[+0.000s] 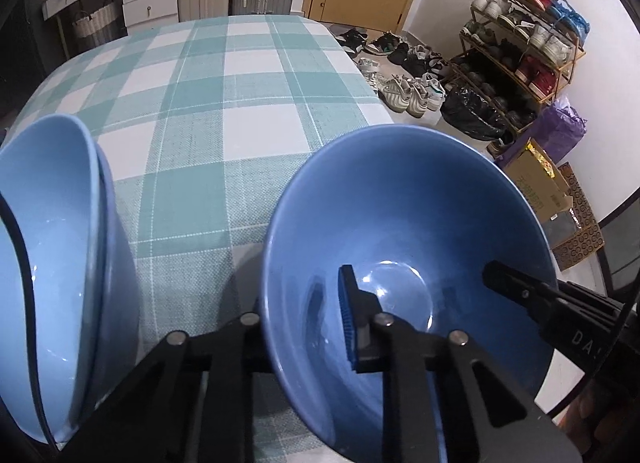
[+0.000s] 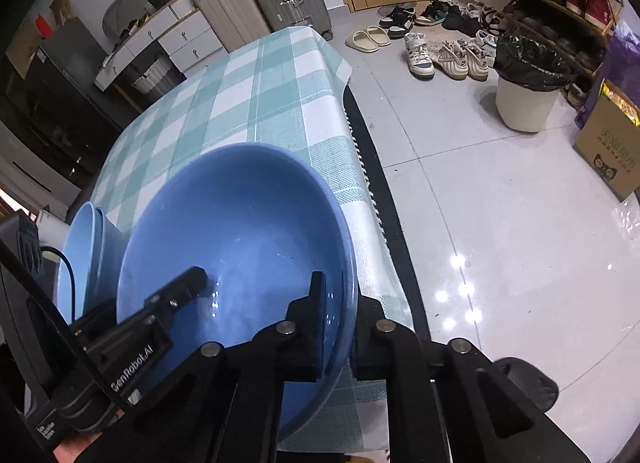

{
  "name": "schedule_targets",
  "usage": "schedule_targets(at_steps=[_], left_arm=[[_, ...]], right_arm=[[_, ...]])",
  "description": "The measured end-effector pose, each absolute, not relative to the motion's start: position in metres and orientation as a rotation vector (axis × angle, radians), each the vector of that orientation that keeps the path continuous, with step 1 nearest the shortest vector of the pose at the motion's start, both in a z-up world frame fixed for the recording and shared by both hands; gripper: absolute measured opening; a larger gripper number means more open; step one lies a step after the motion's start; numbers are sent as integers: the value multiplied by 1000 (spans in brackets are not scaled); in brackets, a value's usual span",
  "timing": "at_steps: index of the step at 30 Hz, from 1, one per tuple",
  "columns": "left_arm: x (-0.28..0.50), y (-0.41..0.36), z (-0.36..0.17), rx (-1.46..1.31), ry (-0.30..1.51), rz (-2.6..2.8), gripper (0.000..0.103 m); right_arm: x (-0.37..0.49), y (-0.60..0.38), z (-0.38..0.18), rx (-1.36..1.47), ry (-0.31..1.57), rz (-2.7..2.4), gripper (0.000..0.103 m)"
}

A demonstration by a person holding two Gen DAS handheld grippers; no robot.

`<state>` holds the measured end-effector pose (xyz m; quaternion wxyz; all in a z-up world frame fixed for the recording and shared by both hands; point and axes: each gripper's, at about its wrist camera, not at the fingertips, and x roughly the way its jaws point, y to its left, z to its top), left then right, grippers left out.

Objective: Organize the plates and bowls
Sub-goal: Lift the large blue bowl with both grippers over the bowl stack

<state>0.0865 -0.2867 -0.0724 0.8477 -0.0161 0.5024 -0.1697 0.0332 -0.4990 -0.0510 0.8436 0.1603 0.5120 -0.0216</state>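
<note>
Both hand-held grippers are on the same dark blue bowl (image 1: 404,263), which sits near the right edge of the tabletop (image 1: 224,111). Your left hand-held gripper (image 1: 308,323) is clamped on the bowl's left wall, with the blue-padded finger (image 1: 347,319) inside and its partner hidden outside. Your right hand-held gripper (image 2: 340,327) pinches the right rim the same way, one finger inside and one outside. The stack of paler bowls (image 1: 56,263) stands just beside, to the left, and looks like the likely destination. For a clean lift, raise both hands together and level, since uneven height would twist the rim in the pads. Glazed ware probably slips, so avoid relaxing either grip until the bowl is seated. Clear the stack's rim fully before moving across, then lower straight down and centred. Mind the cable (image 1: 24,263) draped across the stack's inner wall; whether it will snag cannot be judged from here. The open floor (image 2: 500,203) lies right of the edge, so drift leftward only.
</note>
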Motion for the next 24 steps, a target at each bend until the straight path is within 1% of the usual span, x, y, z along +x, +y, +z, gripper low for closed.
schedule_targets(at_steps=[4, 7, 24], left_arm=[[85, -286, -73, -12, 1034, -353, 7], [84, -286, -72, -2, 1022, -348, 6], [75, -290, -62, 19, 963, -344, 5]], right_arm=[[29, -501, -50, 344, 1060, -62, 8], [26, -502, -51, 347, 1044, -64, 8], [10, -497, -41, 311, 970, -81, 8]])
